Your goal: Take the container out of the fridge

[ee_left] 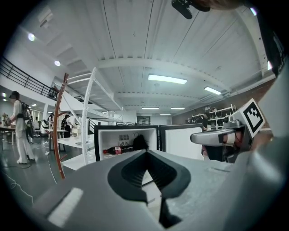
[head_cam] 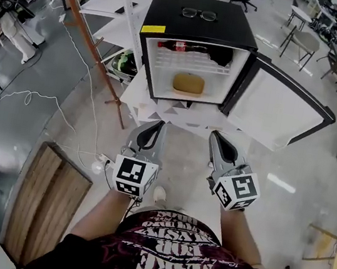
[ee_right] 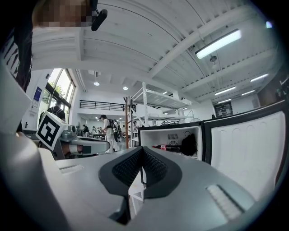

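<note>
Container sits low inside the open fridge, long side running across the opening. Left gripper and right gripper, both with jaws together and empty, are short of the fridge front. The container lies straight ahead between them, neither clearly nearer.

Strip lights overhead keep everything bright and even, leaving a patch of glare on the pale floor and only faint shadows. My two gripper views bulge fisheye-round with black corners; the open fridge shows sharp, the near foreground soft.
</note>
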Demonstrator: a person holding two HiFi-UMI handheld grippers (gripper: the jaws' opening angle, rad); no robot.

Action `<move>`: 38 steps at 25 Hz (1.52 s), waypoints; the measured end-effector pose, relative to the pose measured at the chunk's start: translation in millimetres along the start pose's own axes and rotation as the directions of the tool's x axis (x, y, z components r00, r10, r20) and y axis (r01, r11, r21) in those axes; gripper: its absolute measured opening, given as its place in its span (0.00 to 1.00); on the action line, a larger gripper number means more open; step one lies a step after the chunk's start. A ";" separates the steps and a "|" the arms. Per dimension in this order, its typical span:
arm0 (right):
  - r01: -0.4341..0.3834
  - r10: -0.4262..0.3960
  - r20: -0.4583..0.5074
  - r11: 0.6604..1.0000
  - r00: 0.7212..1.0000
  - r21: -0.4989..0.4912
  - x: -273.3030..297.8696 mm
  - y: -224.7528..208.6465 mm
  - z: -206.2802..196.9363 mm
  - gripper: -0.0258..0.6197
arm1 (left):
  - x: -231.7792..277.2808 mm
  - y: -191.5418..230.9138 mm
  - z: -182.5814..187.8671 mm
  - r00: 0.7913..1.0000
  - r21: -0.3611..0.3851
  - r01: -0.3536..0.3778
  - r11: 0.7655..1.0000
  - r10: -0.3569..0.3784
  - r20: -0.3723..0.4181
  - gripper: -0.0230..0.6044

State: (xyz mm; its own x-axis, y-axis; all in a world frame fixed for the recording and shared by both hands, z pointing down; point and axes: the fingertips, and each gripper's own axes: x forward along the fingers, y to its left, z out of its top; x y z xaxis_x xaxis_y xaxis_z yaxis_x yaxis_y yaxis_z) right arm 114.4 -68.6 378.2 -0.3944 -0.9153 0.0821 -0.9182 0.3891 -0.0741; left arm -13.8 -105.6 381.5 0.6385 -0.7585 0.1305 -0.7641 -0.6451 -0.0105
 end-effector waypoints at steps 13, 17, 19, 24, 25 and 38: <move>0.014 -0.014 0.004 1.000 1.000 -0.023 34.7 -13.6 12.1 0.07 | 32.6 27.6 12.2 1.000 0.021 0.008 1.000 -0.009 0.028 0.04; 0.042 -0.042 -0.003 0.999 0.999 -0.019 39.8 -20.9 10.9 0.07 | 43.6 31.3 14.7 0.999 0.015 0.031 0.999 -0.032 0.043 0.04; 0.054 -0.054 -0.008 0.998 0.998 -0.022 41.8 -22.9 10.5 0.07 | 47.1 34.6 13.3 0.998 0.008 0.035 0.999 -0.036 0.042 0.04; 0.077 -0.077 -0.016 0.996 0.997 -0.033 50.3 -23.7 11.7 0.07 | 53.2 50.6 10.8 0.999 -0.005 0.028 1.000 -0.028 0.042 0.04; 0.080 -0.081 -0.016 0.996 0.997 -0.037 51.7 -22.4 12.2 0.07 | 54.1 53.7 10.9 0.999 -0.007 0.030 1.000 -0.030 0.043 0.04; 0.081 -0.082 -0.027 0.995 0.996 -0.060 72.4 -3.3 16.2 0.07 | 49.2 81.5 15.8 0.998 -0.003 0.028 1.000 -0.028 0.058 0.04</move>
State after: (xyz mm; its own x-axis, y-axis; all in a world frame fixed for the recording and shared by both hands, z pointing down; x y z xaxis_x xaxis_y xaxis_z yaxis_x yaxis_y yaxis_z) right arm 89.5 -137.8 368.2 -0.3183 -0.9411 0.1143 -0.9475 0.3196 -0.0070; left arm -43.2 -197.0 371.3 0.6640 -0.7442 0.0730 -0.7460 -0.6660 -0.0043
